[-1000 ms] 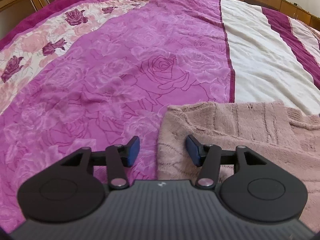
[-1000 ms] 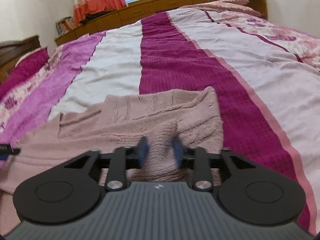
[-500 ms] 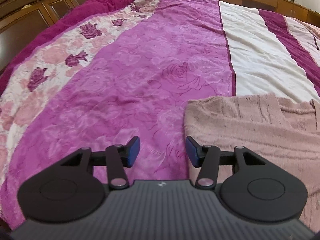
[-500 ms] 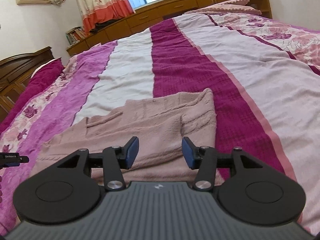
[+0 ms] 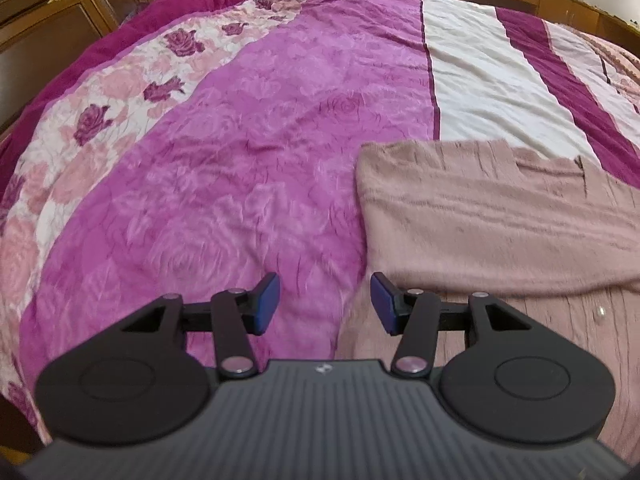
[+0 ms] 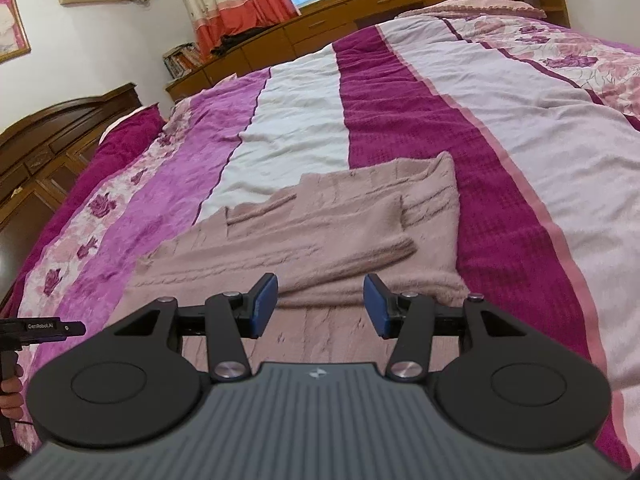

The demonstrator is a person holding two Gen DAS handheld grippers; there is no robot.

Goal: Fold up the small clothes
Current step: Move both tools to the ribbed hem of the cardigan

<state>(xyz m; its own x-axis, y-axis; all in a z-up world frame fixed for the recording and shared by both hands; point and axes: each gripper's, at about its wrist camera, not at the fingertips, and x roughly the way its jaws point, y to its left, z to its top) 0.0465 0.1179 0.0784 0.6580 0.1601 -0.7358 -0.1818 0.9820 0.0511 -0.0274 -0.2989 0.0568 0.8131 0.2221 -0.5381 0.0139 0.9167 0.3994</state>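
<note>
A dusty-pink knitted sweater [image 5: 500,216] lies flat on the bed with a sleeve folded across its body [image 6: 340,240]. In the left wrist view my left gripper [image 5: 324,304] hovers open over the sweater's left edge; purple bedspread shows between its blue pads and nothing is held. My right gripper [image 6: 320,306] is open too, raised above the near part of the sweater, its pads clear of the knit. The left gripper's body [image 6: 40,328] and a hand [image 6: 10,392] show at the far left of the right wrist view.
The bedspread [image 5: 240,160] has purple, white, dark magenta and floral stripes. A dark wooden headboard [image 6: 40,140] stands along the left side. Low wooden cabinets [image 6: 360,20] run under the window at the far end, and a pillow [image 6: 480,0] lies there.
My right gripper opened and let go of the sweater fold it pinched. Both grippers have drawn back and risen, so more of the bed and the whole sweater show.
</note>
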